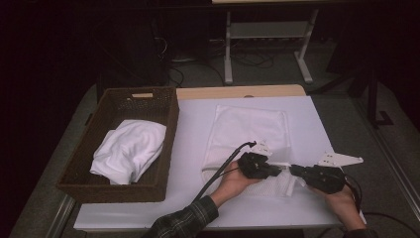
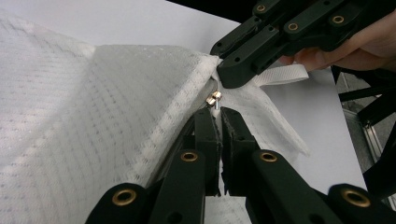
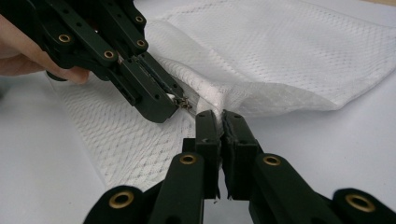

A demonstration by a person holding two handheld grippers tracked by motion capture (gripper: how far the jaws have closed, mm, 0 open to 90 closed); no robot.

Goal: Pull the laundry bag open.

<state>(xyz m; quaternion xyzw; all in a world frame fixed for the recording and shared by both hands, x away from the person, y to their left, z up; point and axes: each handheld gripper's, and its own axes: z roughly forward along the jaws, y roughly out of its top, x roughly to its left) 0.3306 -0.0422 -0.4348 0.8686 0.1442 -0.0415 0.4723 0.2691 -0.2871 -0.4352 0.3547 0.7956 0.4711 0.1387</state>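
At the near edge of the white counter (image 1: 188,148), a white mesh laundry bag with a zipper (image 1: 247,134) is being held flat by two hand-held grippers meeting at its near right corner. The left gripper (image 1: 280,170) is being kept with its jaws clamped on the small brass zipper pull (image 2: 214,98). The right gripper (image 1: 292,171) is being kept with its jaws pinched together on the bag's white hem (image 3: 215,103) just beside the pull.

Judging by this, the zipper is being worked at its end; whether it is being opened or closed cannot be told, and the travel along the bag appears to be left.

The pull and a white webbing loop (image 2: 280,74) are being shown in the left gripper view, while farther back a dark woven wicker basket (image 1: 163,148) holding a bundled white cloth (image 1: 130,150) is being shown in the high view.
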